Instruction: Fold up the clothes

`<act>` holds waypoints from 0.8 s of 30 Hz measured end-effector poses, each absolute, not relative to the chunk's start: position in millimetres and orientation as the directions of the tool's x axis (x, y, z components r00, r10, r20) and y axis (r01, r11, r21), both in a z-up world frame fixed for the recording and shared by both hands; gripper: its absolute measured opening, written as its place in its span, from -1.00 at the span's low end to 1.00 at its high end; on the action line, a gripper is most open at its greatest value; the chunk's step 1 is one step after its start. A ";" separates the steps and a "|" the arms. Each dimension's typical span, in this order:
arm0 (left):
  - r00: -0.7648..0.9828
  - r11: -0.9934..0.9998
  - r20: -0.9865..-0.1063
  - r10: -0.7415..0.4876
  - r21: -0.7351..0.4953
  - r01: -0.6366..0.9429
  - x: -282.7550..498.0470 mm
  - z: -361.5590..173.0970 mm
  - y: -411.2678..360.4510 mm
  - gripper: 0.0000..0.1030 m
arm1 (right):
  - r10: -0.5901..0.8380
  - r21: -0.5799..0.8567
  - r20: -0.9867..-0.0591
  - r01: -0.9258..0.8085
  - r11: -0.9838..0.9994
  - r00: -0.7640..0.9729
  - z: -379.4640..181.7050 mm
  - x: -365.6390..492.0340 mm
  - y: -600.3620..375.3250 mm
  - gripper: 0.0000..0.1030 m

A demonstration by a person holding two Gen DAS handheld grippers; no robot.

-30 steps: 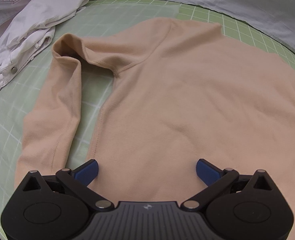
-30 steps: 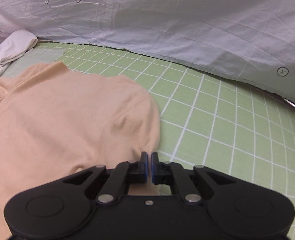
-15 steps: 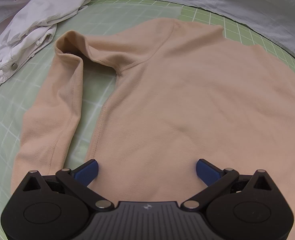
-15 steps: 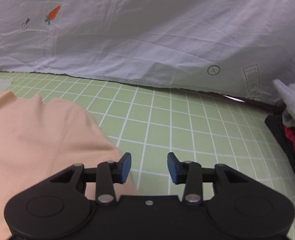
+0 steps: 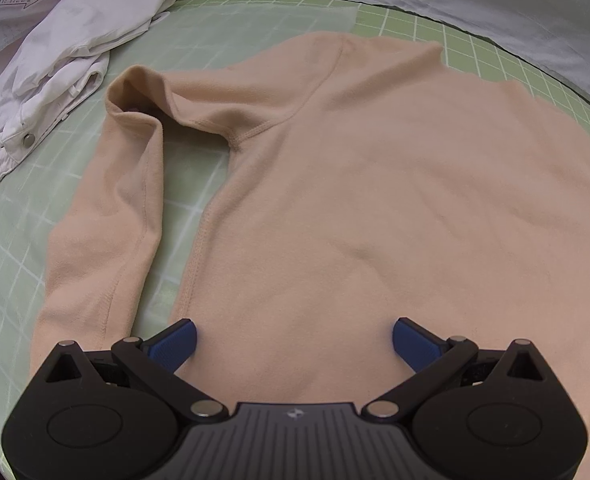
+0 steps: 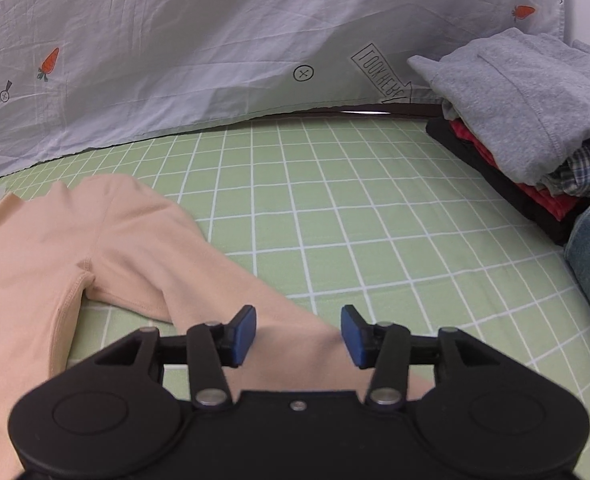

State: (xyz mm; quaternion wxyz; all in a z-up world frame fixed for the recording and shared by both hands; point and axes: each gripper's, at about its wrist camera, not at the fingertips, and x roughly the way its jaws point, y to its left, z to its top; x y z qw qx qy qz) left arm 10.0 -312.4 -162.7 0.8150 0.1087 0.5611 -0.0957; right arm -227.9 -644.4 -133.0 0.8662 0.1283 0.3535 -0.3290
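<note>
Sweater (image 6: 107, 240) beside bare green mat (image 6: 335, 208)

Soft, even room light, bright enough and free of glare. Shadows are faint, darkest inside the beige sweater's (image 5: 375, 200) bent sleeve. Both fisheye views bow the green grid mat (image 6: 335, 208) and blacken at the corners; focus stays sharp.

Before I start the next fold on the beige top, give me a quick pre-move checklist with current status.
1. Left tool open, nothing gripped: ok.
2. Right tool free of cloth: ok; jaws opening, right sleeve lies beneath, pads not pressing.
3. Beige top body spread flat on the green grid mat: ok.
4. Left sleeve straightened: not ok, doubled back at the elbow.
5. White garment clear of the top: ok.
6. Folded pile out of the way: ok.
</note>
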 end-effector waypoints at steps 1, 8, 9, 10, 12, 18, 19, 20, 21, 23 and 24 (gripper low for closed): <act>0.352 0.955 -0.935 -0.034 0.073 0.288 7.7 -162.3 -313.8 1.00 | -0.487 -0.015 -0.692 0.664 0.748 0.533 -131.4 -231.1 -641.3 -0.04; 0.362 0.899 -0.926 -0.106 0.066 0.432 -13.6 -150.0 -342.6 1.00 | -0.525 0.006 -0.719 0.760 0.650 0.454 -136.1 -250.4 -647.6 0.15; 0.367 0.883 -0.921 -0.128 0.063 0.466 -16.4 -146.6 -351.4 1.00 | -0.536 -0.010 -0.721 0.767 0.642 0.439 -136.5 -252.7 -649.1 0.27; 0.370 0.866 -0.917 -0.148 0.060 0.496 -18.6 -143.6 -361.1 1.00 | -0.551 -0.030 -0.721 0.775 0.632 0.421 -136.8 -255.1 -650.6 0.41; 0.369 0.833 -0.911 -0.184 0.055 0.551 -21.6 -138.6 -383.1 1.00 | -0.573 -0.048 -0.719 0.795 0.605 0.393 -137.4 -261.8 -655.5 0.49; 0.334 0.729 -0.896 -0.294 0.016 0.685 -32.0 -127.6 -456.0 1.00 | -0.588 -0.048 -0.746 0.854 0.517 0.314 -147.0 -286.2 -672.8 0.51; 0.316 0.711 -0.896 -0.311 0.001 0.703 -34.9 -127.6 -467.6 1.00 | -0.588 -0.047 -0.748 0.859 0.509 0.308 -148.8 -290.0 -674.3 0.51; 0.298 0.693 -0.897 -0.327 -0.014 0.721 -37.8 -127.7 -479.3 1.00 | -0.589 -0.045 -0.749 0.864 0.501 0.302 -150.7 -293.7 -675.7 0.51; 0.280 0.675 -0.897 -0.344 -0.028 0.738 -40.8 -127.7 -490.9 1.00 | -0.590 -0.044 -0.751 0.869 0.493 0.297 -152.5 -297.4 -677.2 0.56; 0.267 0.637 -0.897 -0.352 -0.021 0.771 -49.1 -130.7 -509.1 1.00 | -0.591 -0.038 -0.754 0.879 0.476 0.287 -155.5 -304.3 -680.3 0.63; 0.272 0.623 -0.898 -0.346 -0.003 0.782 -53.7 -133.3 -516.2 1.00 | -0.591 -0.032 -0.754 0.883 0.468 0.285 -156.0 -306.6 -681.9 0.66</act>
